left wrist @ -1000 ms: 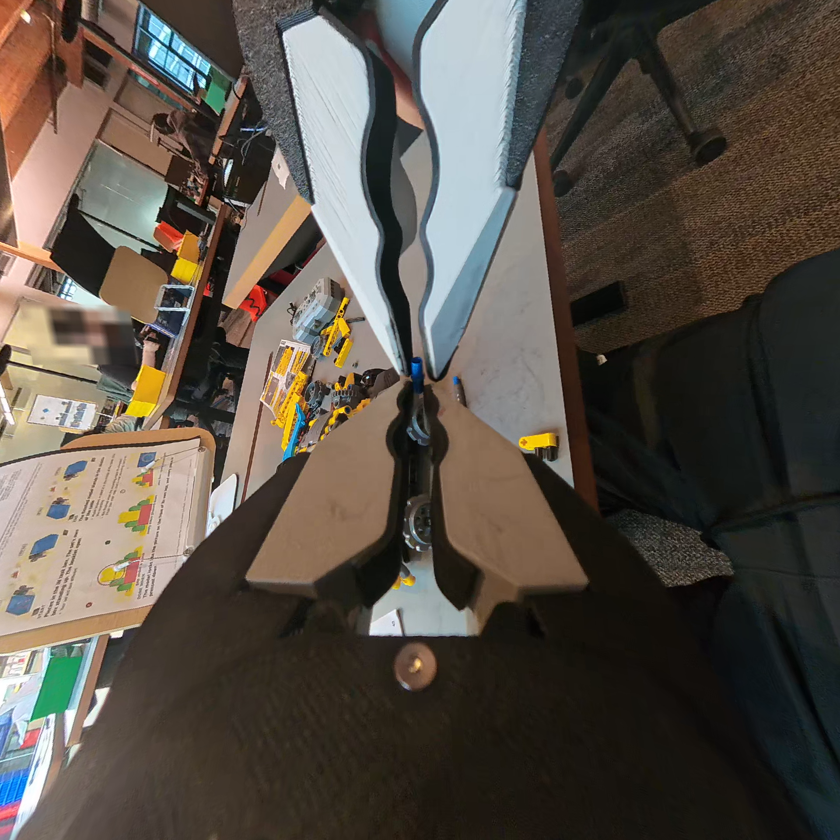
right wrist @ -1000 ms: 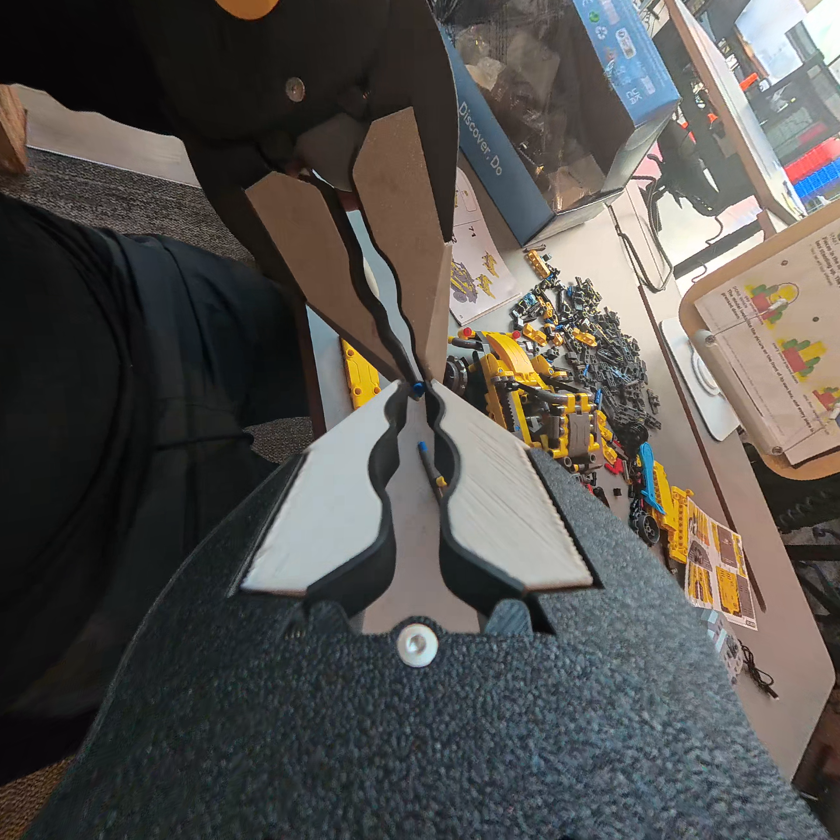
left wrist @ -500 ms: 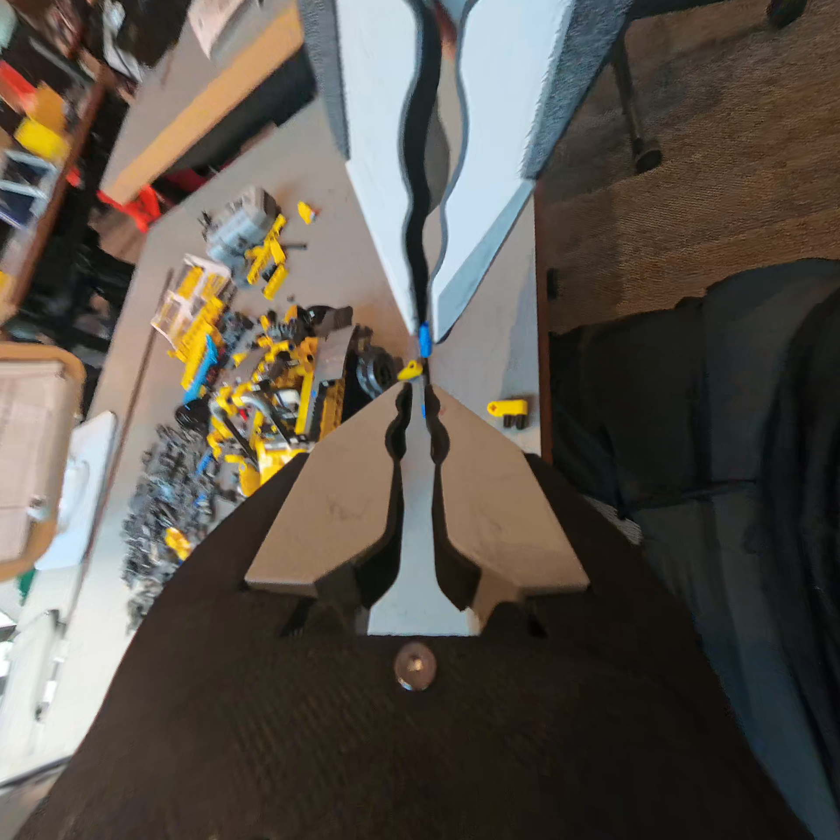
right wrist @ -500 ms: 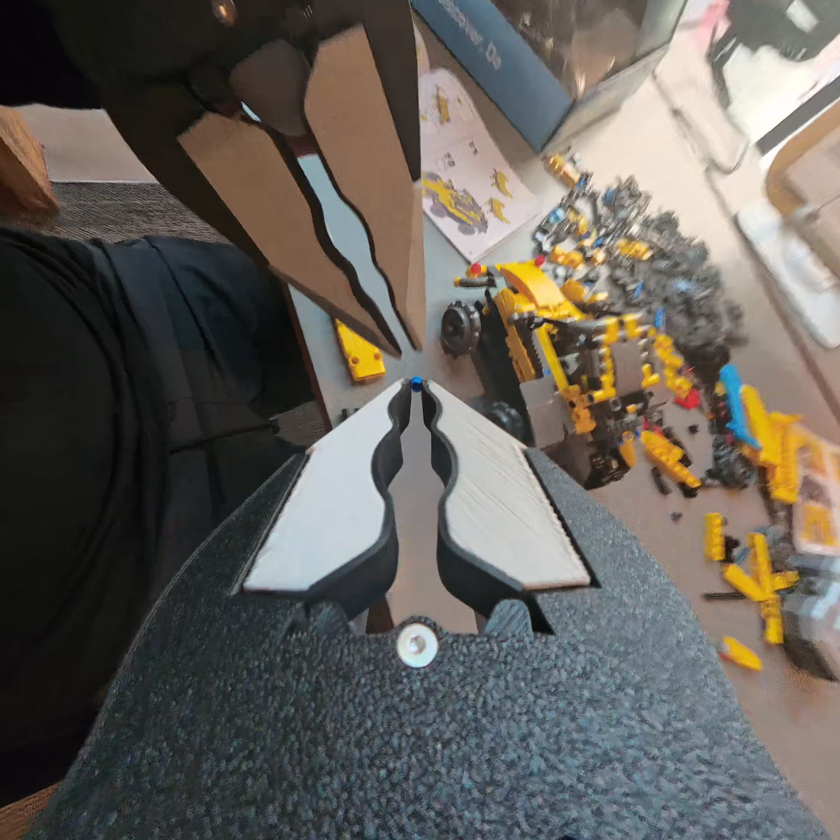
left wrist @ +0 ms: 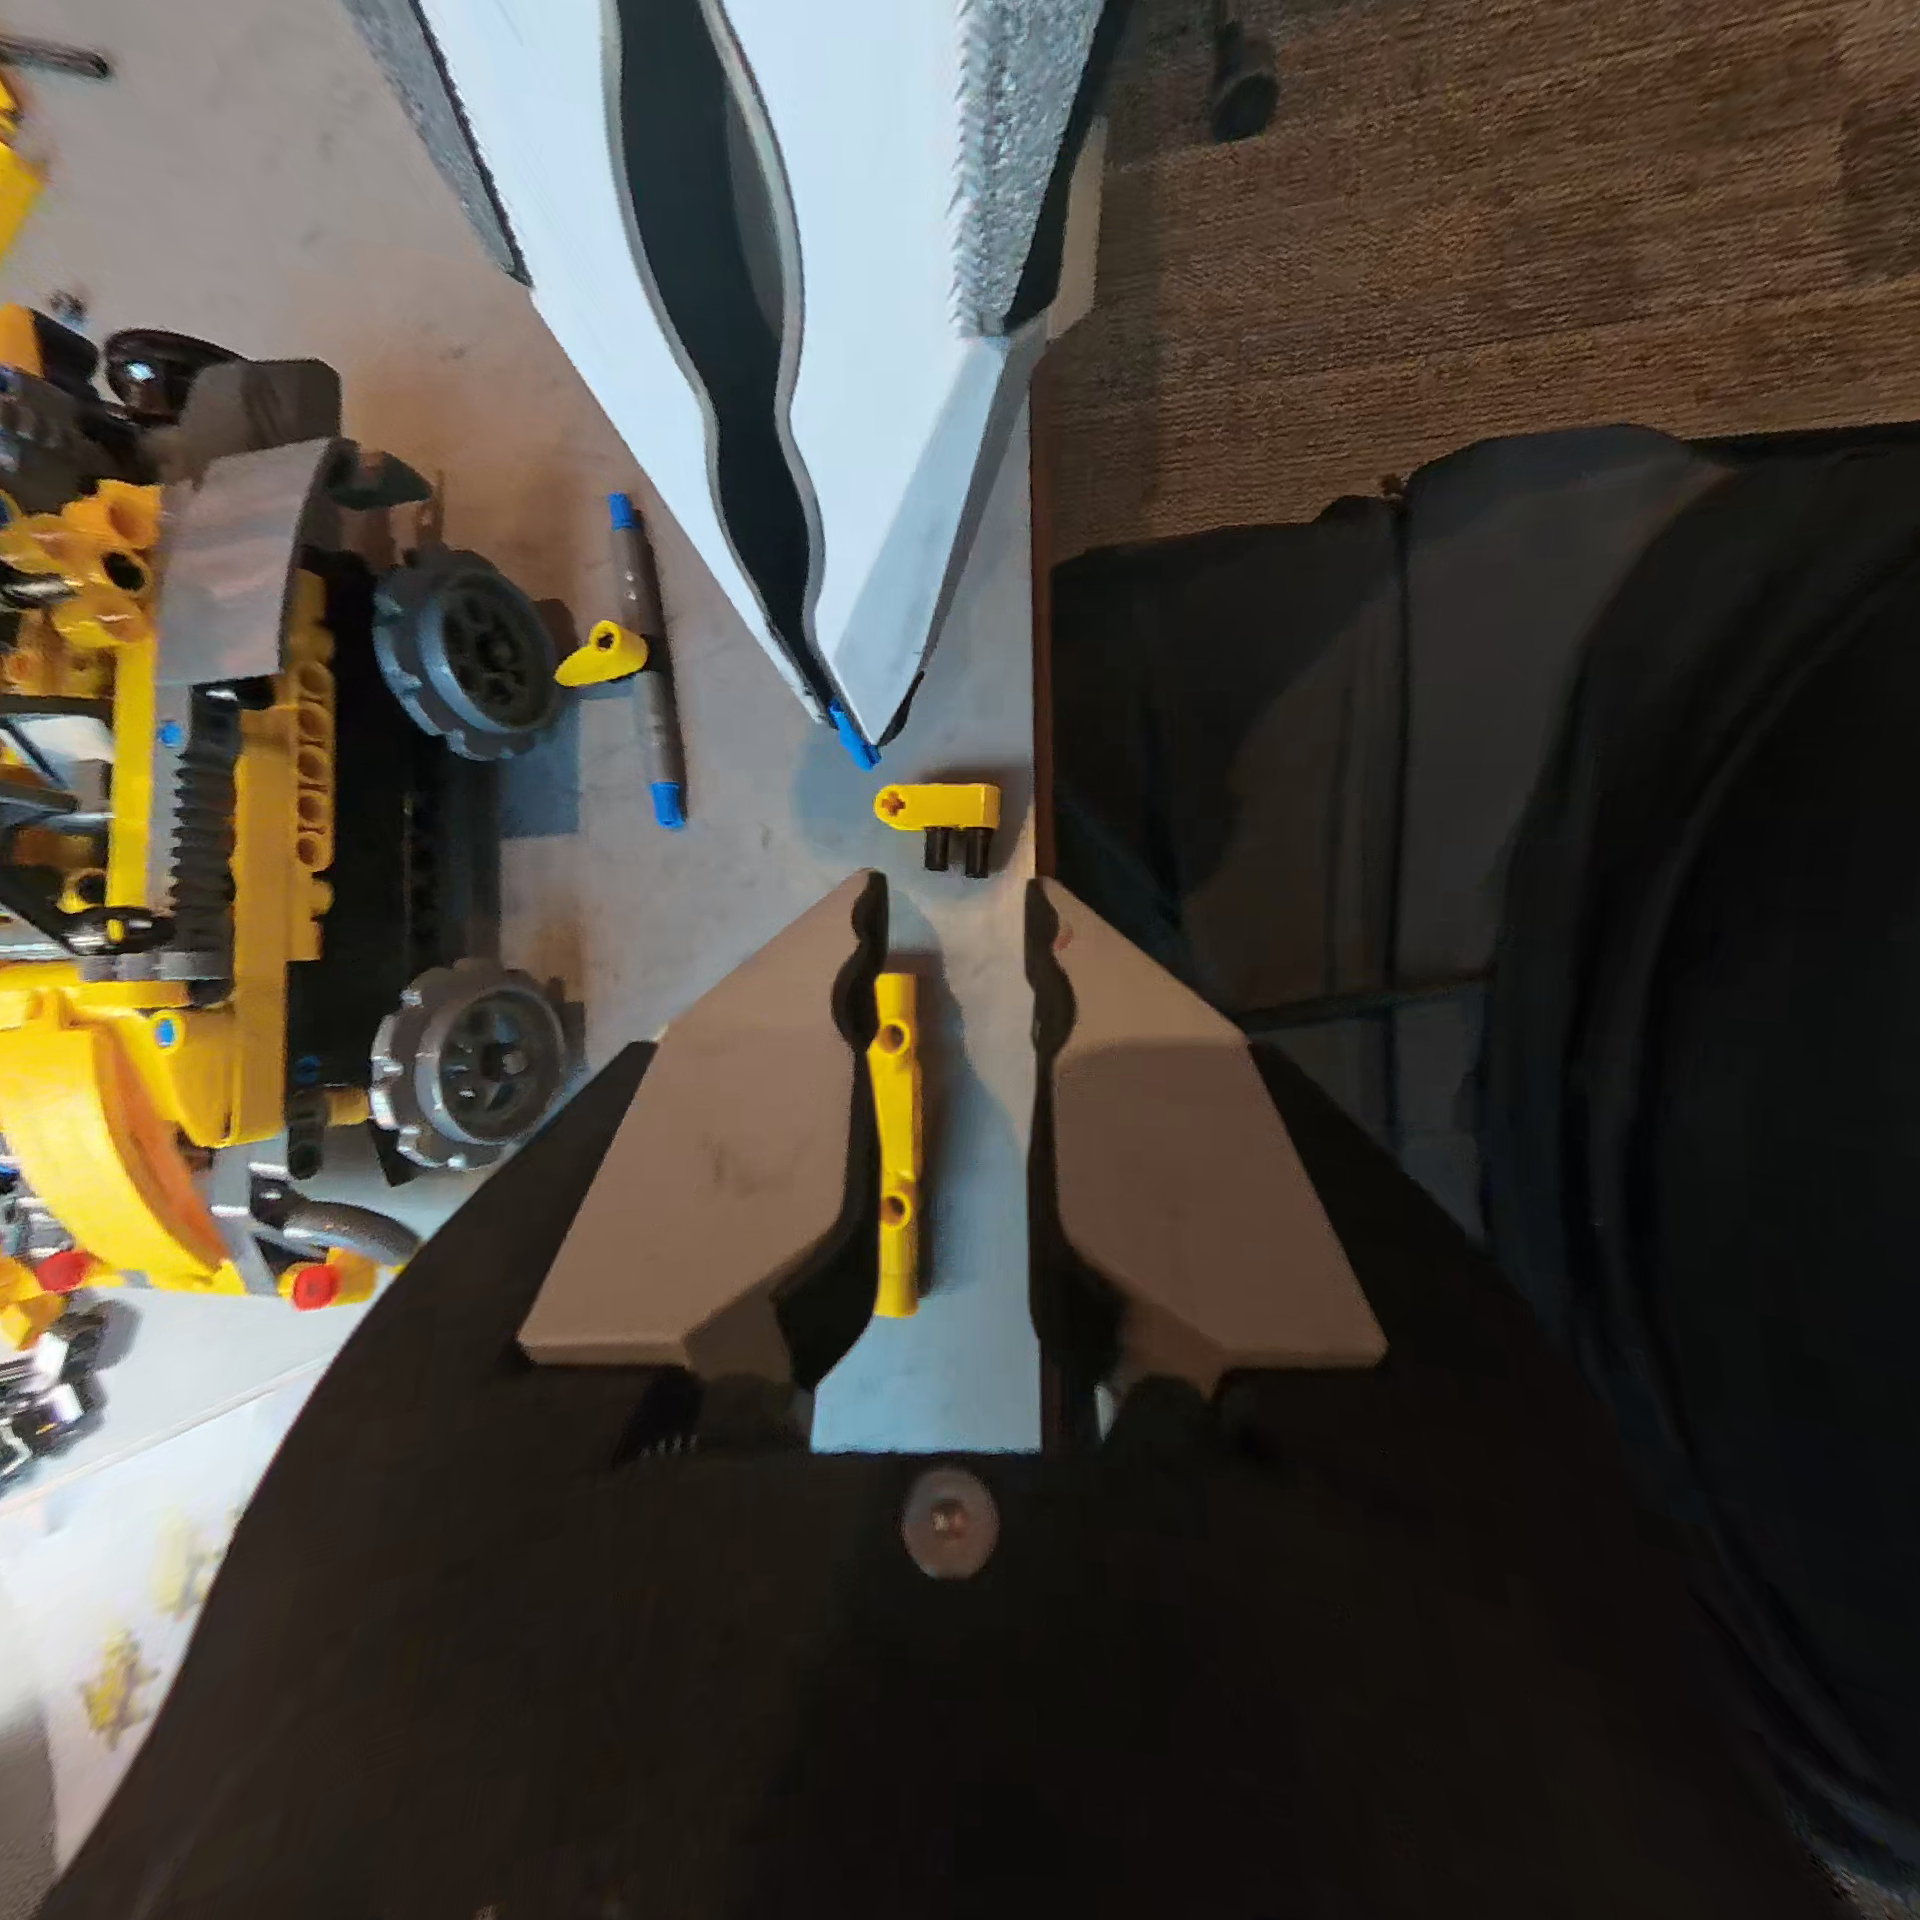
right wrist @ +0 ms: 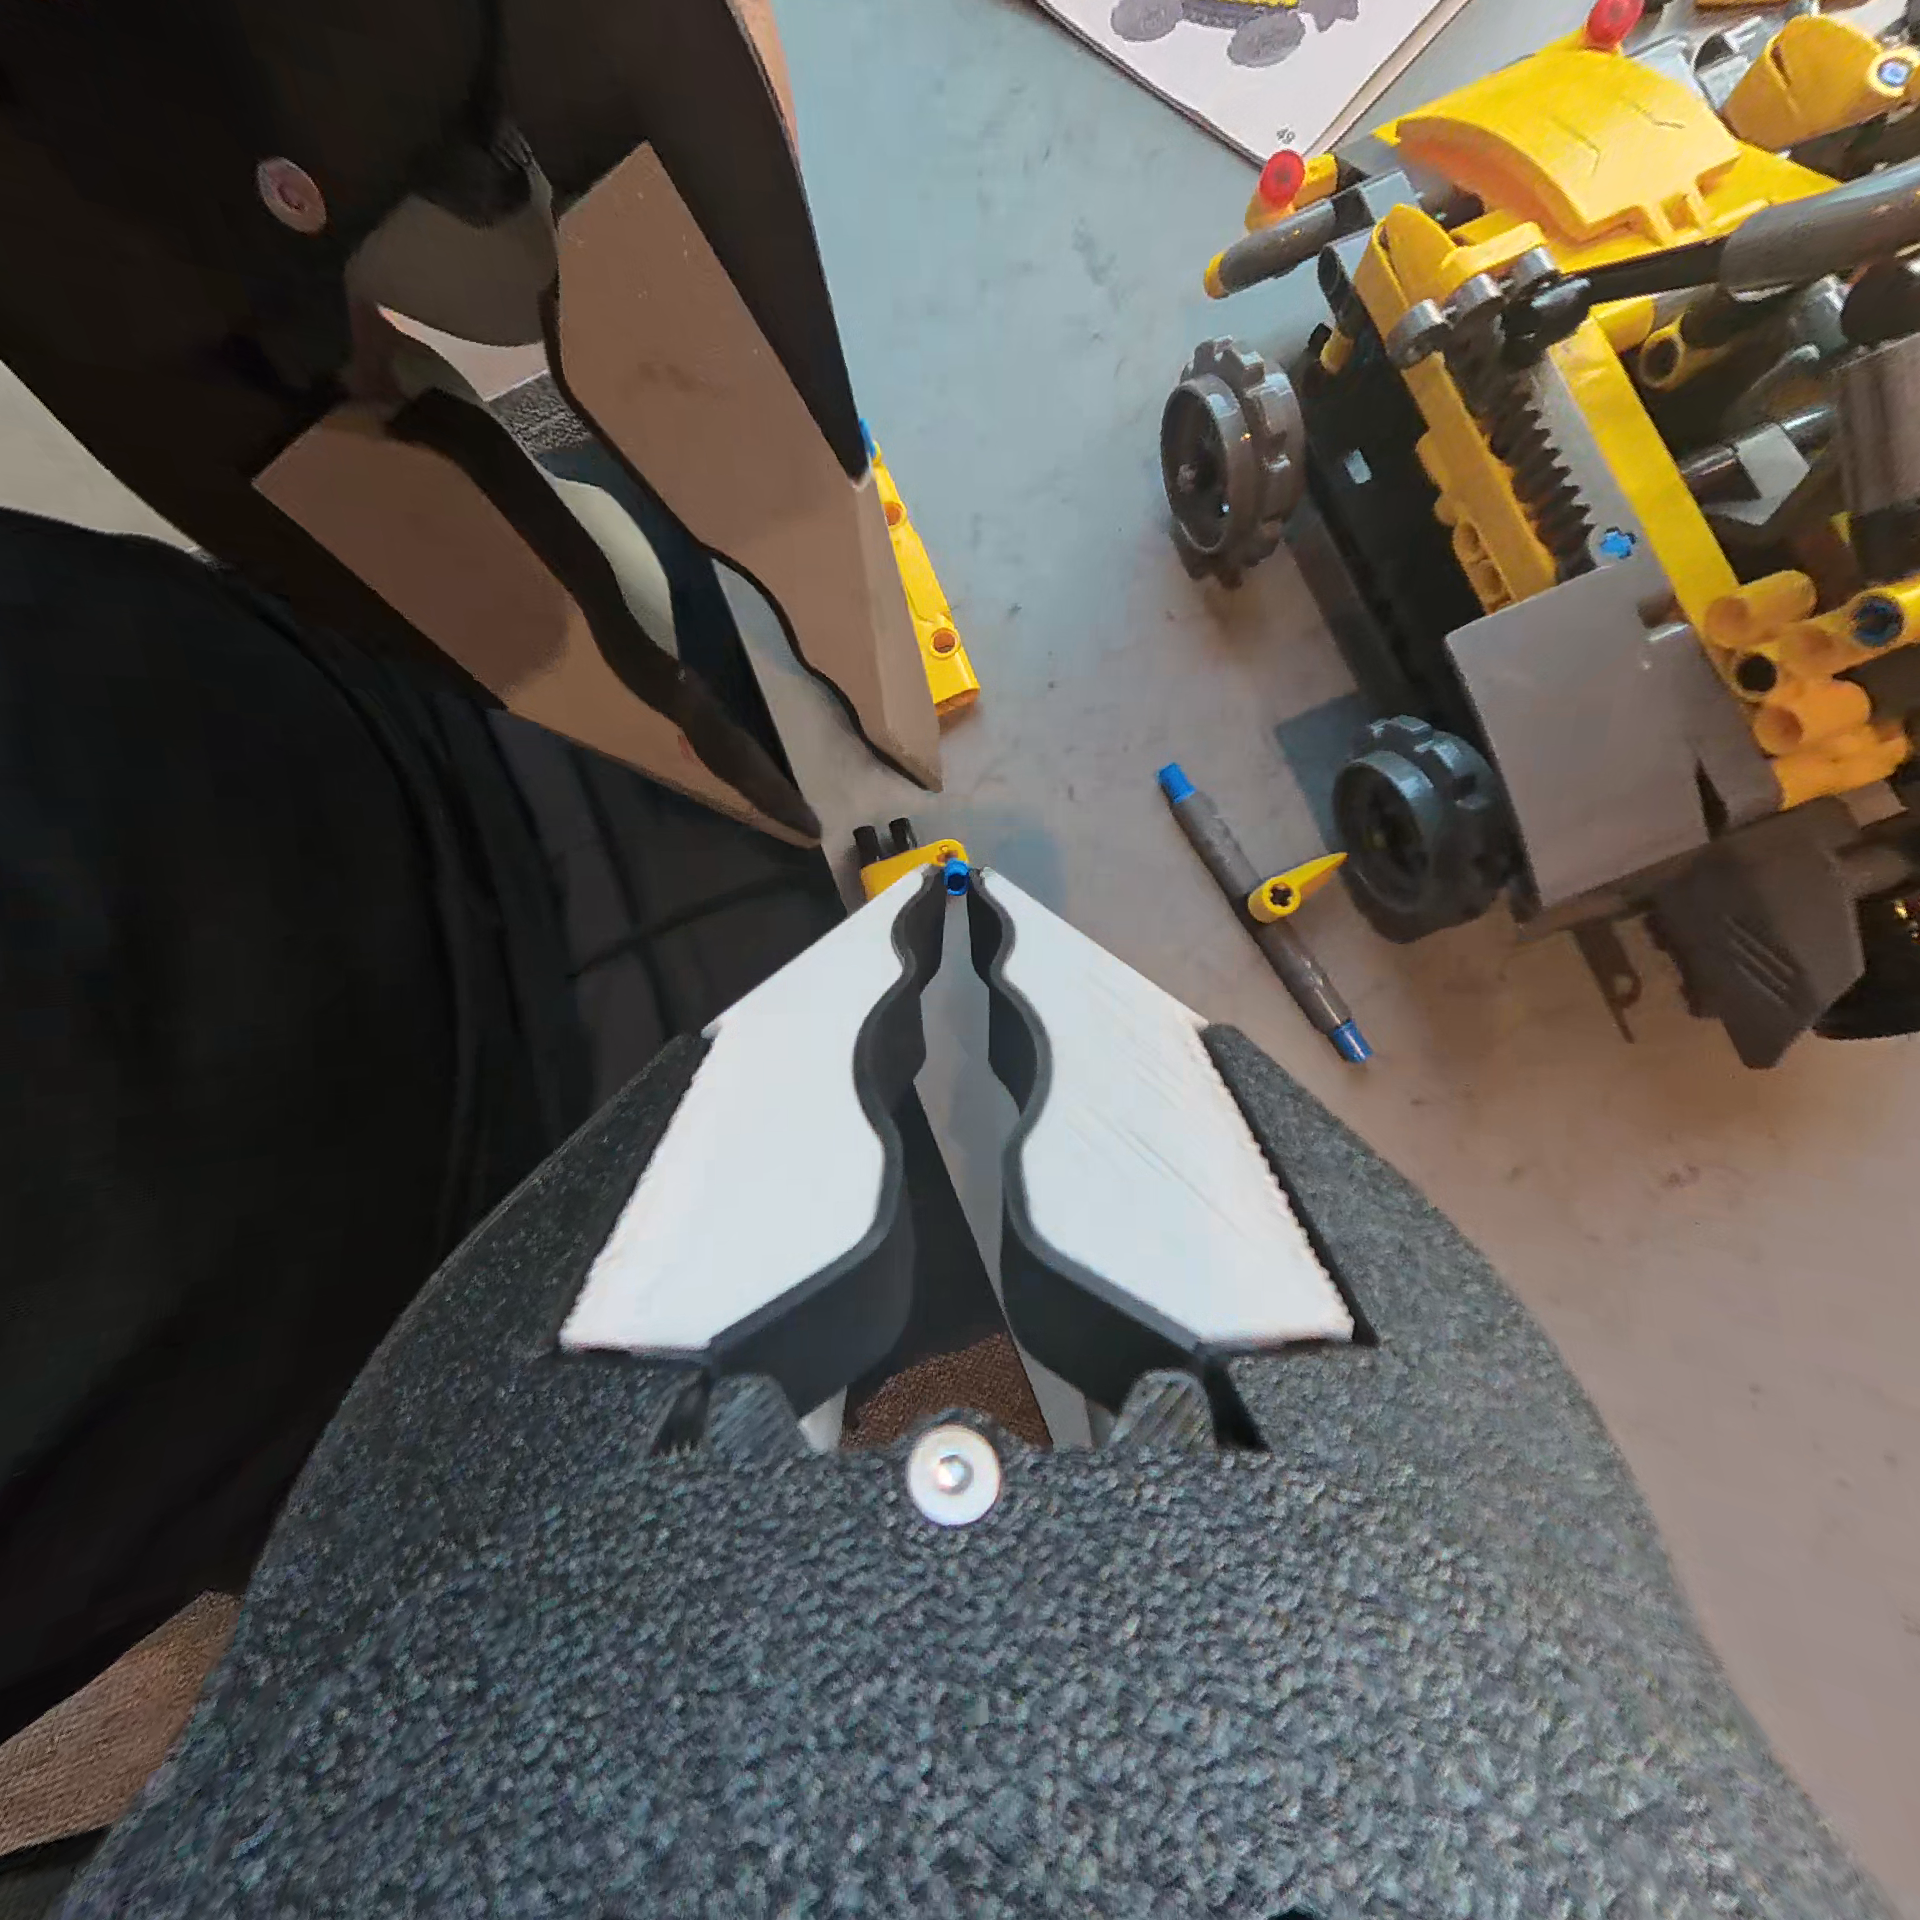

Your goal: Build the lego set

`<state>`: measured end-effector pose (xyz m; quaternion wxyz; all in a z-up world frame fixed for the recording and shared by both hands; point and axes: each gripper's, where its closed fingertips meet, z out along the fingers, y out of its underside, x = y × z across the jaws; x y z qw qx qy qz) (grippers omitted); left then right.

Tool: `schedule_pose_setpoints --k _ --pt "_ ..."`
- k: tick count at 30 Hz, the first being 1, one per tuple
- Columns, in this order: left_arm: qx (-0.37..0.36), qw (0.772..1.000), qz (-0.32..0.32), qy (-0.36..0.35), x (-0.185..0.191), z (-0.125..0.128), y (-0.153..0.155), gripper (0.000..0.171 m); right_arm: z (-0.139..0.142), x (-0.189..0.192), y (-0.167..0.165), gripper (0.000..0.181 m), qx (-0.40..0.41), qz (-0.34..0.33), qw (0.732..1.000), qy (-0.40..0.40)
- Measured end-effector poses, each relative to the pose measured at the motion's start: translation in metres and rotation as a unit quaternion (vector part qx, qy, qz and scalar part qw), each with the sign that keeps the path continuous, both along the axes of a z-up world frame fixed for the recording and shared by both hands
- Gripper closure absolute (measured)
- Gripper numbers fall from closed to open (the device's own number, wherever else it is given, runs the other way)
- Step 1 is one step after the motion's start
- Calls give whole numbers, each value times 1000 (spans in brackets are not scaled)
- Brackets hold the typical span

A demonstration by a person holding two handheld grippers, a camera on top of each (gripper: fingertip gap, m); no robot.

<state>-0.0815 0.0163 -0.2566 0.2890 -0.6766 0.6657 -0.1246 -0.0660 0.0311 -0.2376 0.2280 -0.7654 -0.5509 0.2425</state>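
My left gripper (left wrist: 956, 888) is open and empty, low over the grey table (left wrist: 727, 914) near its edge. A yellow beam (left wrist: 896, 1132) lies on the table between its brown fingers (left wrist: 748, 1101), close to the left one. A small yellow connector with two black pins (left wrist: 940, 810) lies just past the fingertips. My right gripper (right wrist: 956, 878) is shut on a small blue pin (right wrist: 954, 878), right above that connector (right wrist: 894, 857). The right gripper (left wrist: 860, 727) faces the left gripper (right wrist: 868, 805) tip to tip. A grey axle with blue ends and a yellow piece (left wrist: 646, 655) lies beside them.
A partly built yellow and grey model vehicle with toothed wheels (left wrist: 260, 831) stands next to the axle (right wrist: 1247, 904). A booklet (right wrist: 1247, 52) lies farther back. The table edge (left wrist: 1039, 623) runs close by, with a person's dark trousers (left wrist: 1558, 935) and brown carpet (left wrist: 1455, 260) beyond. Less than 4 cm separates the two grippers' tips.
My left gripper has opened and let go of the grey axle, which now lies on the table. Both grippers have come down close to the table. The right gripper still holds the blue pin.
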Motion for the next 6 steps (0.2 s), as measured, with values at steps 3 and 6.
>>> schedule_pose_setpoints --k 3,6 --pt "-15 1000 3 -4 3 -4 -2 149 -2 -1 -1 177 -7 5 1000 -2" --pt "-12 1000 1 1 5 -6 -2 148 -3 -2 0 177 -2 9 1000 -5"
